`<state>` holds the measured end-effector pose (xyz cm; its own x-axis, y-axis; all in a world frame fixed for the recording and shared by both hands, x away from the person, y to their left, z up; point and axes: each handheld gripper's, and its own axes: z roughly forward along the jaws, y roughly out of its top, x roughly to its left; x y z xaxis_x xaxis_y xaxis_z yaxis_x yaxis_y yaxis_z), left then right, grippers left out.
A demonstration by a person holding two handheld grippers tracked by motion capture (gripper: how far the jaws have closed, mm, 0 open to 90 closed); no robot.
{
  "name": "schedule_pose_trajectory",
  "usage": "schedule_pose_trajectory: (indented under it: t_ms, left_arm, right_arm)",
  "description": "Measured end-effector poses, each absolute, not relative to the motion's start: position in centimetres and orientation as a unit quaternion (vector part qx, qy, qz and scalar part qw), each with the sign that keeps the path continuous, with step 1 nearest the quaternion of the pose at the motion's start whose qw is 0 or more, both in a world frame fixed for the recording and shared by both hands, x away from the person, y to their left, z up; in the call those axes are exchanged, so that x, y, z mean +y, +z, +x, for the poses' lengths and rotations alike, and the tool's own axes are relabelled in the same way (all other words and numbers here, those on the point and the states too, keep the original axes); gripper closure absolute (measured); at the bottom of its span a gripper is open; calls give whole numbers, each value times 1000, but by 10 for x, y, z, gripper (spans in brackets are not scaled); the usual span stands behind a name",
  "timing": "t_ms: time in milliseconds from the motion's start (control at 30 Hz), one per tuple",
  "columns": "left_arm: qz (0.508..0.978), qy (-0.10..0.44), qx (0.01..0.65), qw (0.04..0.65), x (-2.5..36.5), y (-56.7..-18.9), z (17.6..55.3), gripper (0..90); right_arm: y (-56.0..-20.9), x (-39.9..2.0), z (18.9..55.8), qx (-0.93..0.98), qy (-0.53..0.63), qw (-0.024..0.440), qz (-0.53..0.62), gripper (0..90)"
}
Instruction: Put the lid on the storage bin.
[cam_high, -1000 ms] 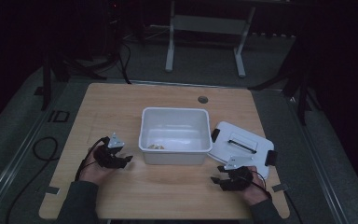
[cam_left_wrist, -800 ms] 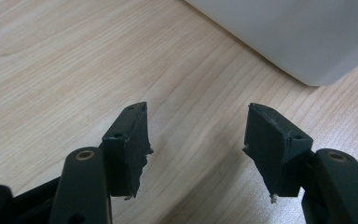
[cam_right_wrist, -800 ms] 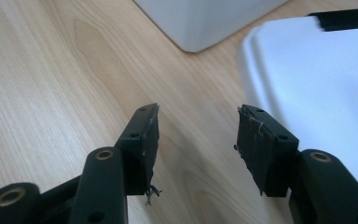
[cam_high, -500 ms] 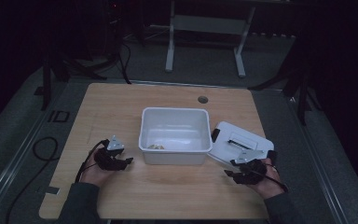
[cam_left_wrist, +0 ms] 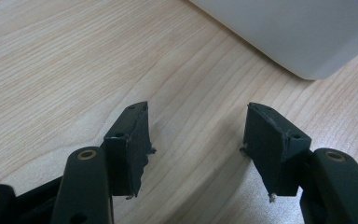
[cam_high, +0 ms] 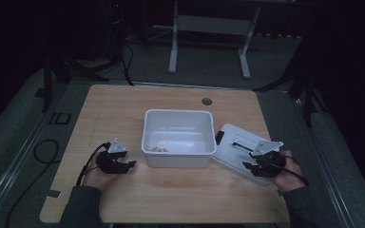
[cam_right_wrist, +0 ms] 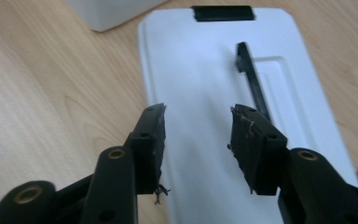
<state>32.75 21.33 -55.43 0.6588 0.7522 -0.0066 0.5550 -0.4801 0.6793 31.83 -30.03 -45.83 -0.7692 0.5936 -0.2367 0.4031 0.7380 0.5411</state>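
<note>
Right gripper (cam_high: 255, 167) hangs over the near end of the flat white plastic lid (cam_high: 237, 149) with its black latch and handle strip, jaws apart and nothing between them; they have just been narrowing, yet in the right gripper view (cam_right_wrist: 196, 122) the pads frame bare lid surface without pressing on it. Compared with a second ago, this hand has come off the bare wood in front of the lid, rising and moving to the right until it sits above the lid itself. That reads as lining up for a grasp on the lid, probably to carry it onto the box, though no hold is made yet.

Lying flat on the table, the lid touches or nearly touches the right side of the open white rectangular plastic tub (cam_high: 178, 137), which holds a few pale scraps at its bottom. Left gripper (cam_high: 121, 166) rests unmoved left of the tub, jaws spread and empty over the light wooden tabletop (cam_high: 123, 109), as its own view shows (cam_left_wrist: 195, 125).
</note>
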Motion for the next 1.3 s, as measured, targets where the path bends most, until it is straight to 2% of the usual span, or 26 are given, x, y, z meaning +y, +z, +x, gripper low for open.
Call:
schedule_pose_trajectory:
  t_ms: [533,1300]
  left_arm:
    - [847,148,383,337,214,-555,327,409]
    - [846,148,382,341,215,-556,327,408]
  right_arm:
    - [-438,-304,342,927,178,213,253,607]
    - [-439,-292,370,944,130,192,234,597]
